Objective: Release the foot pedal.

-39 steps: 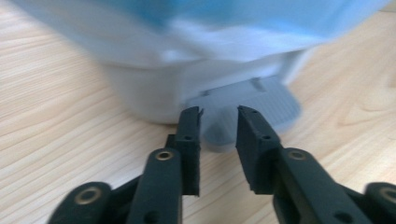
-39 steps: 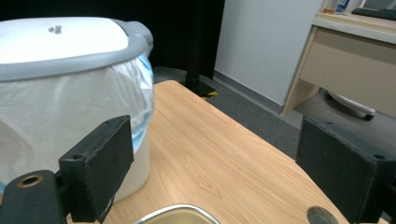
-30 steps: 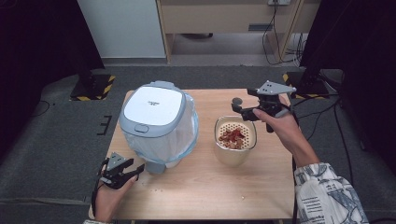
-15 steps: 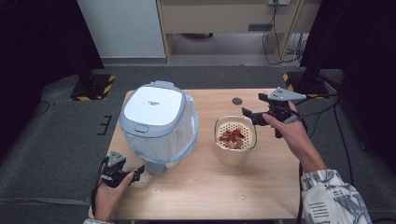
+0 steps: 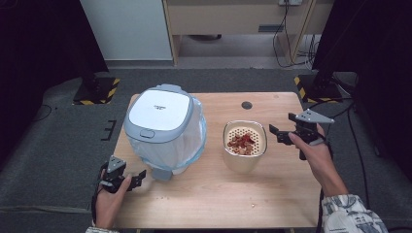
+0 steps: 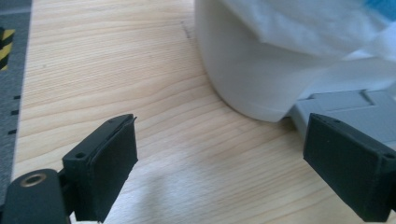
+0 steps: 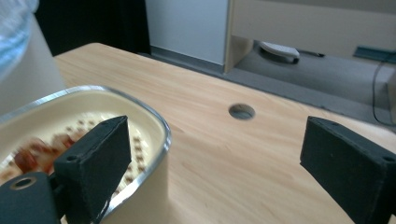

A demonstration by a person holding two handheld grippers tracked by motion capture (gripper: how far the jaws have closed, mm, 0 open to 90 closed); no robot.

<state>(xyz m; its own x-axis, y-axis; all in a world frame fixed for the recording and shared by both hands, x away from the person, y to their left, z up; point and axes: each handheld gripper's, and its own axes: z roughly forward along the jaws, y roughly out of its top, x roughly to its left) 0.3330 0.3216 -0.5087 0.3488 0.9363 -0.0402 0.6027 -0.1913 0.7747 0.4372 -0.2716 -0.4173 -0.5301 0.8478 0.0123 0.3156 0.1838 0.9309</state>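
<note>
On the wooden table (image 5: 204, 204) stood a lidded white bin (image 5: 163, 126), then a cream container (image 5: 244, 145) of red pieces. Right gripper (image 5: 282, 134), jaws apart, hung just beside its rim; left gripper (image 5: 137, 178) gaped empty near the bin's base.

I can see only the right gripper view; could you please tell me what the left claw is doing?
Observer: The left claw has just been opening. It is open with nothing between its jaws, near the grey foot of the bin.
Operator: Thank you. Is the bin shut?
Observer: Yes, its lid is down, and a bag hangs out beneath it.
</note>
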